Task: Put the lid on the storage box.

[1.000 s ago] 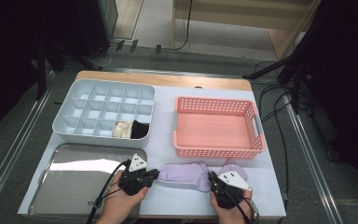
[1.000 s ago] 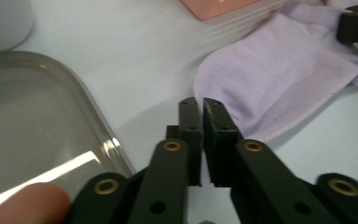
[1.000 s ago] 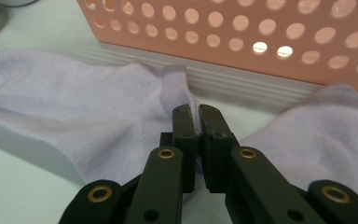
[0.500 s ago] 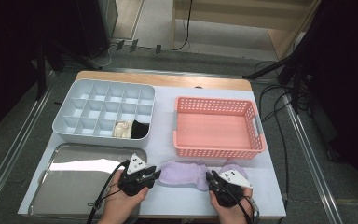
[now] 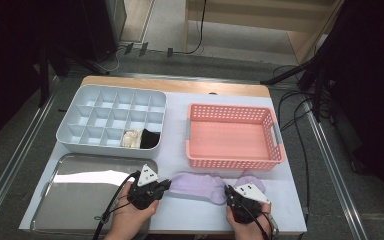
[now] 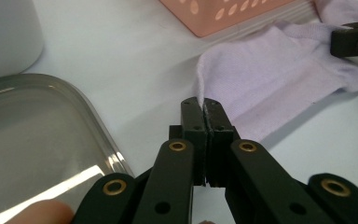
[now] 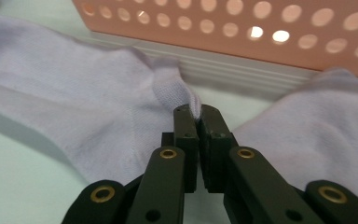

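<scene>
White desk [image 5: 175, 150] carries everything, with a steel tray [image 5: 80, 200] at the near left and a pink basket [image 5: 232, 137] at the far right. A pale grey divided box [image 5: 112, 122] stands at the far left, with a cream item and a black item in two of its nearest cells. Between tray and basket, along the near edge, lies a lilac sock [image 5: 200, 184], flat on the desk just in front of the basket. The left hand-held gripper [image 6: 204, 108] has just closed, and its jaws now pinch the sock's left edge. The right hand-held gripper [image 7: 196, 114] has likewise just closed, clamping a fold of the sock near its right end.
</scene>
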Available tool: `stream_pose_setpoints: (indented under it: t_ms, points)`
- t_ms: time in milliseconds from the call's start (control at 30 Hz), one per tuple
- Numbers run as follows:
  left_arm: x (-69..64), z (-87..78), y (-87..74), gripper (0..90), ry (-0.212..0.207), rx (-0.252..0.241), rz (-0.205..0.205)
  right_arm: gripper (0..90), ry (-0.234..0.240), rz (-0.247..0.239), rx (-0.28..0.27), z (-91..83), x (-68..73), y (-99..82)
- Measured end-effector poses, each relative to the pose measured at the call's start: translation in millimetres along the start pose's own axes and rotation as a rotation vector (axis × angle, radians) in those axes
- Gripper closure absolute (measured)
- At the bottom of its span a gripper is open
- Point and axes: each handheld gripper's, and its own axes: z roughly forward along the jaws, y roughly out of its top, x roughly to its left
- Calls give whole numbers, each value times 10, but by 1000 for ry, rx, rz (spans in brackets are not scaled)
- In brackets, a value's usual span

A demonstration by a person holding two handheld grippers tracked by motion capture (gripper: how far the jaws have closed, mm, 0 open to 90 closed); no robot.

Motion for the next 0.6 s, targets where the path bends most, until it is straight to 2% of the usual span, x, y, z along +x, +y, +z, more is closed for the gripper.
stream_pose_setpoints:
  t_ms: [133,167,233,300,433,600]
  points:
    - [24,1,-30,893,-10,10,-11,866,6,-2,-5,-1,-13,-5]
    - [17,11,-36,834,-10,12,-12,839,19,-5,-12,-3,-12,-1]
    - [6,6,-40,697,-17,-5,-4,710,34,3,-36,-22,-19,8]
    - [-3,-15,-34,606,-25,-23,-5,691,46,13,-72,-82,-49,20]
    - [-13,-89,-38,533,-38,-51,19,629,24,25,-131,-211,-150,25]
    - [37,-190,-59,512,-50,-93,23,520,-44,48,-168,-279,-326,-11]
